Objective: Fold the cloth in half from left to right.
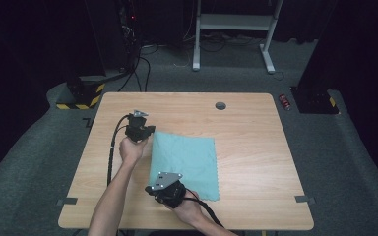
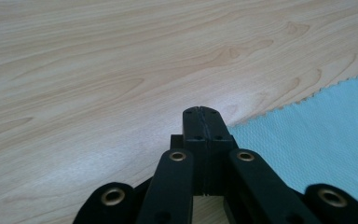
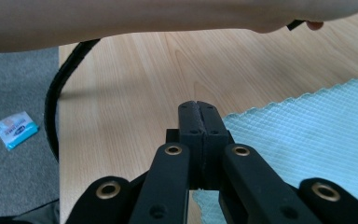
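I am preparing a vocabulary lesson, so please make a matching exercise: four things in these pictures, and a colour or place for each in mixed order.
Things:
1. cloth
2. left tongs
3. right tongs
4. round cable hole

Descriptions:
a. grey, in the table top near its far edge
b. shut, at the cloth's far left corner
c. light blue, lying flat
d. shut, at the cloth's near left corner

Pairs: 1-c, 2-b, 3-d, 4-a

Cloth [image 1: 187,164]: near left corner hidden beneath the right gripper [image 1: 166,187]; cut off by the right edge in both gripper views. Small packet [image 3: 14,129] on the floor: print too small to read. Red object [image 1: 285,102] beside the table [image 1: 246,123]: identity unclear.
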Motion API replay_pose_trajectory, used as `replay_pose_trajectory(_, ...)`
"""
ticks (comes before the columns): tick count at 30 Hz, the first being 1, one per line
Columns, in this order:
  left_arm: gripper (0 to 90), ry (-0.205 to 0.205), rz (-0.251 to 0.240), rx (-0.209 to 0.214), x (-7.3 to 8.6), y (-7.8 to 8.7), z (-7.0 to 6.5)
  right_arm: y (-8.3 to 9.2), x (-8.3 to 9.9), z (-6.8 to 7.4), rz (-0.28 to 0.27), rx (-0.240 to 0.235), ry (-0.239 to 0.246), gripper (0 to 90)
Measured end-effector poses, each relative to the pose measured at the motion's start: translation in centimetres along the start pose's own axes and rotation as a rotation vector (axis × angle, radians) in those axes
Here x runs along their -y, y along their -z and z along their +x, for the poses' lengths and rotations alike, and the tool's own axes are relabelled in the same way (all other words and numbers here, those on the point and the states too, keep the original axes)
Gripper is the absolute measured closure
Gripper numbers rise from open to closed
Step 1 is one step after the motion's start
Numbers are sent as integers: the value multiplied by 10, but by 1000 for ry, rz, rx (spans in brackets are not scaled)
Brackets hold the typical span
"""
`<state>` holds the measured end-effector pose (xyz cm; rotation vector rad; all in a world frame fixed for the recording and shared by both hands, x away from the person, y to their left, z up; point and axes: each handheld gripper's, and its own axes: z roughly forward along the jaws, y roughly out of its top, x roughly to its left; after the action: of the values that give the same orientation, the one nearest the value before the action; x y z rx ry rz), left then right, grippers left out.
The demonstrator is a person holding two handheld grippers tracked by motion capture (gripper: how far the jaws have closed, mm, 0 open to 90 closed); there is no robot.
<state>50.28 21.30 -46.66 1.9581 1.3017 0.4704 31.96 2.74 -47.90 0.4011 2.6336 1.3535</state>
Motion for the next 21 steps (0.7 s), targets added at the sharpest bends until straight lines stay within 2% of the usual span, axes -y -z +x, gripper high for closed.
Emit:
replay_pose_trajectory(6,900,-2,2,11,0,-5,-5,4,8,-2,0,7,-19,900)
replay_pose_trajectory(11,900,-11,-2,38,0,-18,-17,13,20,-5,3,30,-37,900)
replay_pose_trajectory(16,900,-22,15,64,-1,-32,-28,22,33,-8,14,61,-48,900)
replay_pose_trajectory(21,900,-33,22,77,-3,-40,-38,27,43,-10,27,78,-59,900)
